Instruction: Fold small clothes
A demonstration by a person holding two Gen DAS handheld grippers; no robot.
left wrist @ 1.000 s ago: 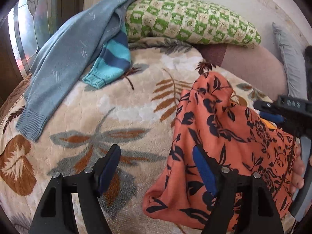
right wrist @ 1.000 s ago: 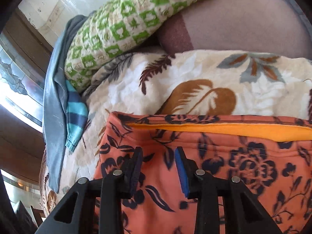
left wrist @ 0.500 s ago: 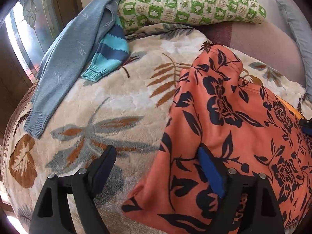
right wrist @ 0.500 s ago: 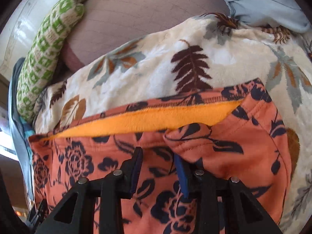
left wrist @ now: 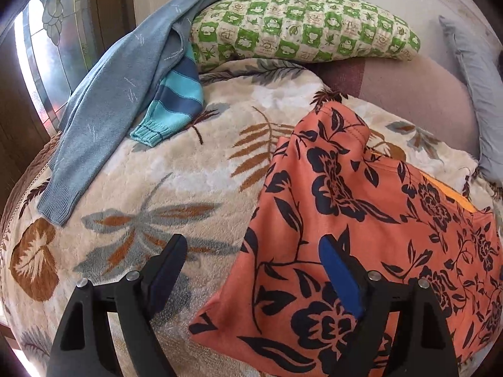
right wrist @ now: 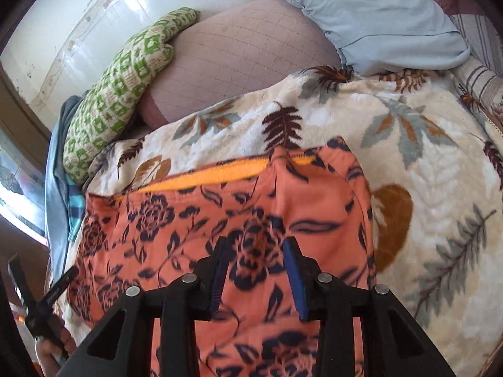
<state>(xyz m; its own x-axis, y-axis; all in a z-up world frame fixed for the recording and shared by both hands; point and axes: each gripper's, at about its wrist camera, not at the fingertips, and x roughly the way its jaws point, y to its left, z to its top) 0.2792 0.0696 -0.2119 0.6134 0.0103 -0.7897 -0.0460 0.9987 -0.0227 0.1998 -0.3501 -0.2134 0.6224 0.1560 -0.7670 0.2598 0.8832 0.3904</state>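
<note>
An orange garment with dark flowers (left wrist: 361, 204) lies on a cream leaf-print blanket (left wrist: 157, 172). My left gripper (left wrist: 251, 245) is open wide low over the garment's near left corner. Its right finger is above the cloth and its left finger above the blanket. In the right wrist view the orange garment (right wrist: 188, 229) has its right end folded over into a flap, with a yellow-orange inner strip showing at the far edge. My right gripper (right wrist: 257, 245) holds a bulge of that flap between its pads, and its jaws are starting to open.
A grey-blue sweater (left wrist: 119, 94) and a teal striped sleeve (left wrist: 176, 103) lie at the back left. A green checked pillow (left wrist: 301, 28) and a pale blue pillow (right wrist: 377, 15) sit at the back. A window (left wrist: 47, 47) is on the left. A hand with the other gripper (right wrist: 44, 298) shows at lower left.
My right gripper has swept rightward across the orange garment, and the garment's right end now lies folded over. The left gripper's jaws have widened a little and it has shifted slightly.
</note>
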